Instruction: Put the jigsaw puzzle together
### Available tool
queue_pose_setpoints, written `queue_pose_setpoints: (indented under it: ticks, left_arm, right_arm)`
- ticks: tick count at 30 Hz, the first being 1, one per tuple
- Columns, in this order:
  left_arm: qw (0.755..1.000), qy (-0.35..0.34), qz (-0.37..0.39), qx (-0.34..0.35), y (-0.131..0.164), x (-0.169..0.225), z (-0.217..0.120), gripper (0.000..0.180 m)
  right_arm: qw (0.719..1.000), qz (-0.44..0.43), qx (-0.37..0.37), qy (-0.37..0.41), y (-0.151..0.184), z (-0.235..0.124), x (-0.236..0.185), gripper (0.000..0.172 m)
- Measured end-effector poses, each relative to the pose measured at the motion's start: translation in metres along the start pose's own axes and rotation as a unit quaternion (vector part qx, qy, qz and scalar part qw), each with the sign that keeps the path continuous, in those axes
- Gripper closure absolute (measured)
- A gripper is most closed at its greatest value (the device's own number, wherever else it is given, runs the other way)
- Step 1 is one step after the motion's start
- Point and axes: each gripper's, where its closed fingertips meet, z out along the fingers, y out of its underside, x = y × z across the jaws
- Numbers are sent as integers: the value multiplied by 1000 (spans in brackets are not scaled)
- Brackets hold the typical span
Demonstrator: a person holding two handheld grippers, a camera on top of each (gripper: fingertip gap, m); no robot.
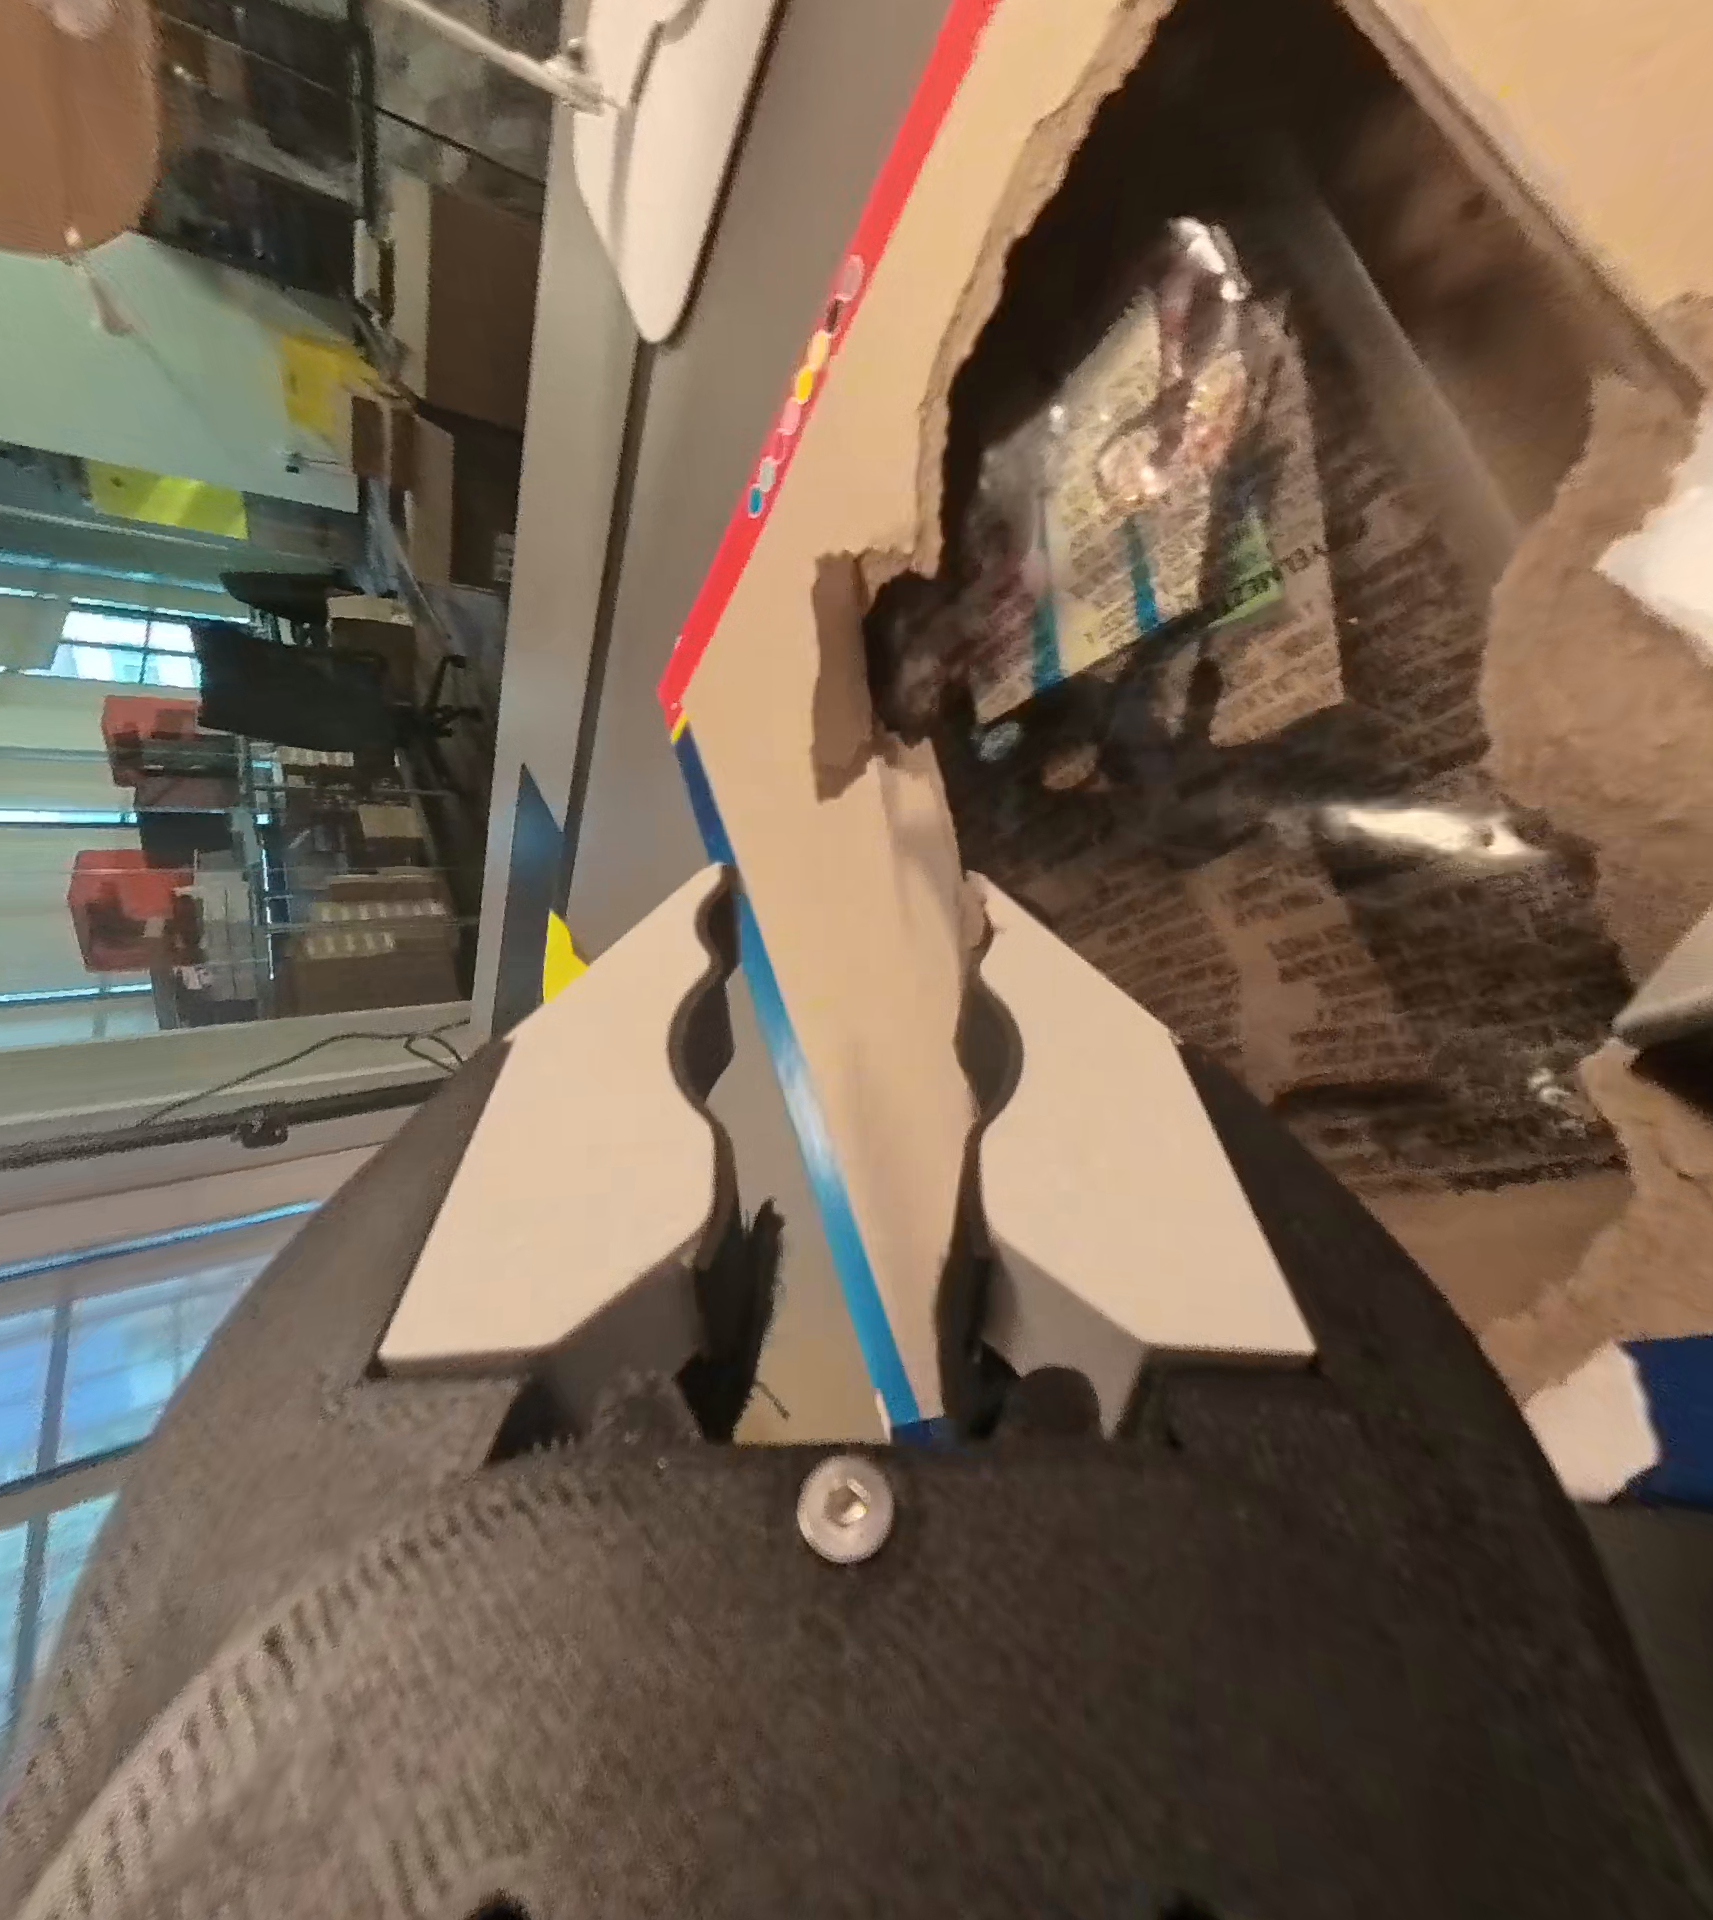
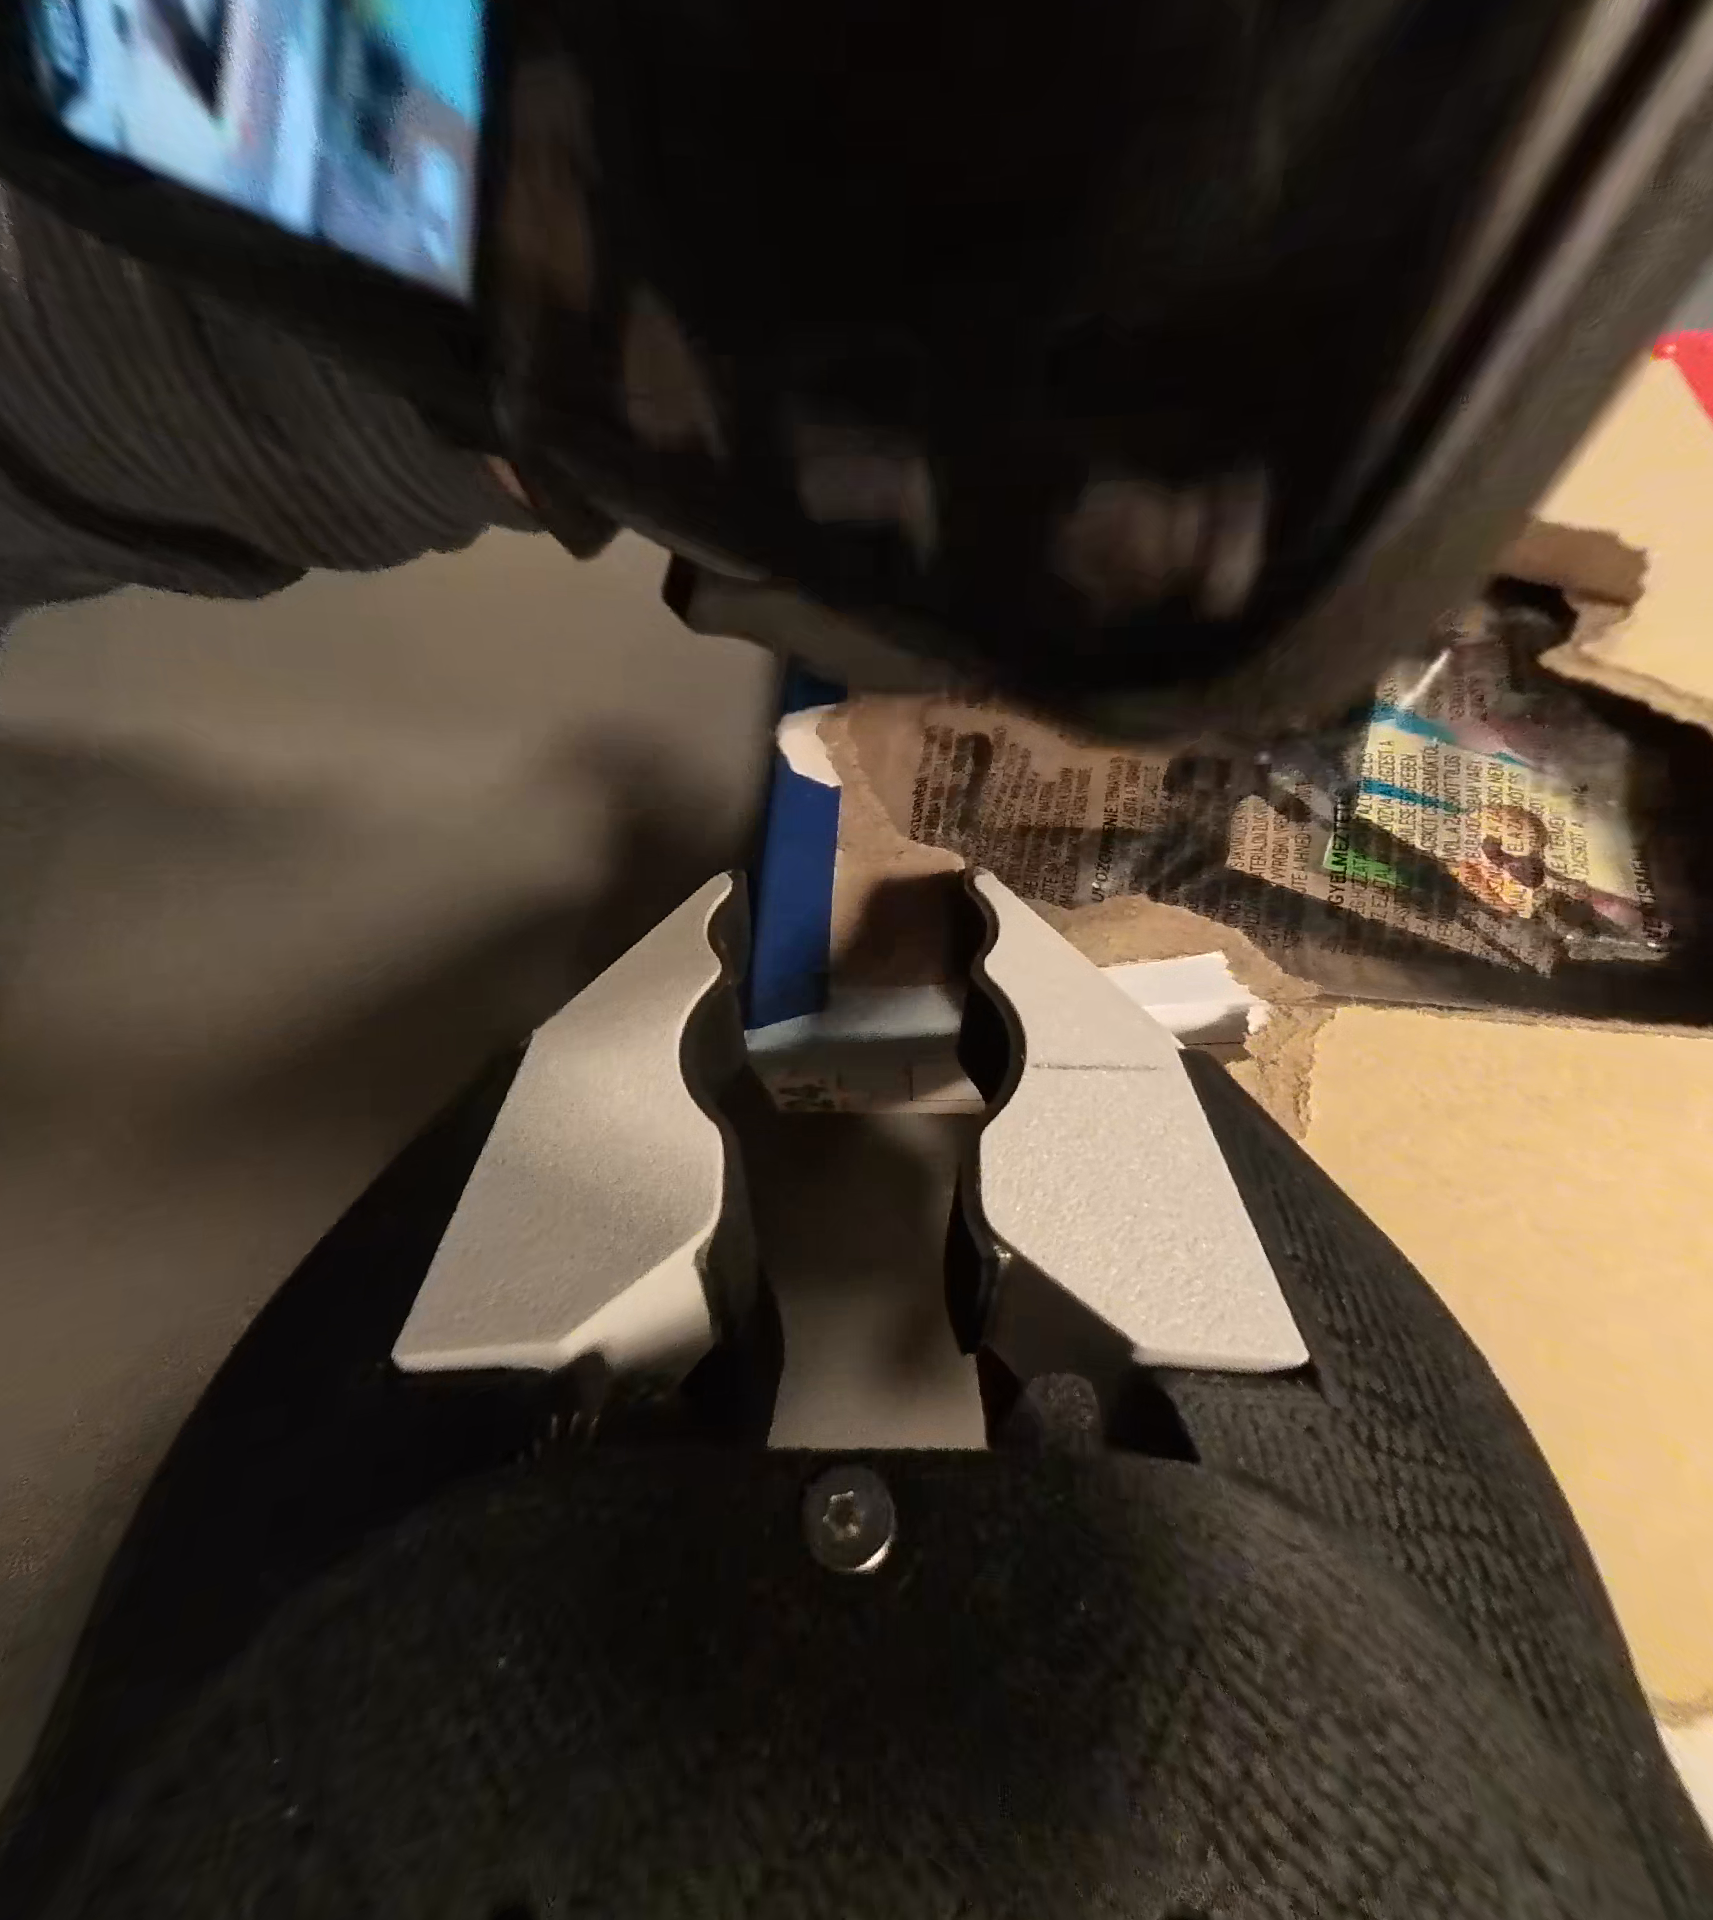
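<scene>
The worktop was a pale grey matte slab, shadowed under the grippers, and beyond its far edge the left wrist view showed a store-like room of wire shelving stacked with brown cartons, two red bins, a black office chair, a window along one side and a cable trailing on the floor. A torn cardboard box, tan inside with a red and blue printed outer edge, was held between the two grippers near the worktop's edge; its panel was ripped open in a ragged hole with fibrous brown margins, and through it showed a clear plastic bag with dense printing and some coloured pieces. The left gripper had its jaws closed on a flap of the box, both pads against the board. The right gripper had its jaws closed on a corner of the same box, the blue face against one pad and torn brown card against the other. Open room was scant: the left gripper's dark body and lit screen hung just above the right jaws, with a grey ribbed sleeve beside it
</scene>
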Motion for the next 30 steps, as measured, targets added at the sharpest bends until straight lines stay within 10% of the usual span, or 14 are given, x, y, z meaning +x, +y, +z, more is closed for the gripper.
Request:
queue_pose_setpoints:
  ticks: [4,14,19,28,30]
  left_arm:
    - [1000,-9,1,24,-7,-4,6,180]
    - [958,96,-258,84,1,-67,8,180]
    - [867,235,-425,107,29,-66,26,180]
    - [625,370,-663,182,53,-55,30,180]
    - [612,380,-671,173,52,-49,29,180]
  right_arm:
    - [1000,9,-2,5,0,-1,1,136]
    - [999,33,9,16,1,-6,9,140]
    - [1000,22,5,17,1,-3,9,140]
    - [1000,13,6,4,2,-5,7,141]
    - [1000,-1,3,2,2,-5,6,141]
